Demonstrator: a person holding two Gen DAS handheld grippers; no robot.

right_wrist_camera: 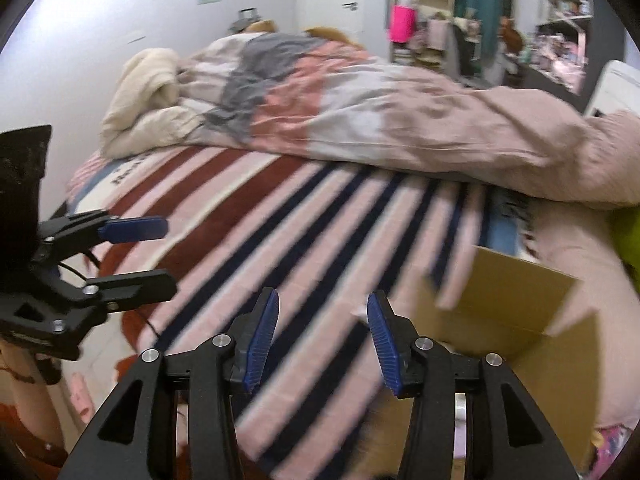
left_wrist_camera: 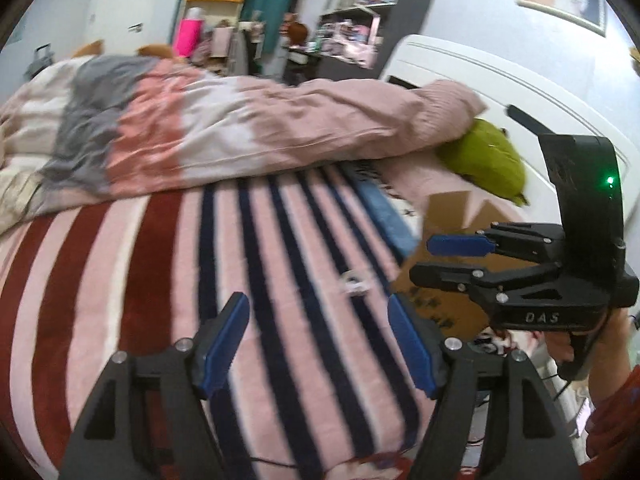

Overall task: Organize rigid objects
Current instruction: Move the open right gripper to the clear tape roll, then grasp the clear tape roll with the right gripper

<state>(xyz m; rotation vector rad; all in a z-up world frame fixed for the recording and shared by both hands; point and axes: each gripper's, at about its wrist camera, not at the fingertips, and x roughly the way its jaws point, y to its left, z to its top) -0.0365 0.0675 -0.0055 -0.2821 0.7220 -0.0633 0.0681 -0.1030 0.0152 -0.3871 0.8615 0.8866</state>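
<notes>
A small white object [left_wrist_camera: 354,282] lies on the striped blanket [left_wrist_camera: 168,280], blurred, just beyond my left gripper [left_wrist_camera: 318,314]. That gripper hangs over the blanket, open, with nothing between its blue pads. To its right stands an open cardboard box [left_wrist_camera: 440,300], also seen in the right wrist view [right_wrist_camera: 512,304]. My right gripper [right_wrist_camera: 322,296] is open and empty over the blanket beside the box's left edge. A white blur [right_wrist_camera: 359,314] shows by its right finger. Each gripper appears in the other's view: the right one [left_wrist_camera: 420,258] in front of the box, the left one [right_wrist_camera: 170,254] at the left edge.
A rumpled pink, grey and white duvet [left_wrist_camera: 240,120] is heaped across the far half of the bed. A green cushion [left_wrist_camera: 488,160] lies against the white headboard [left_wrist_camera: 480,72]. Cluttered shelves [left_wrist_camera: 360,8] stand beyond. A hand and red sleeve [left_wrist_camera: 616,400] hold the right gripper.
</notes>
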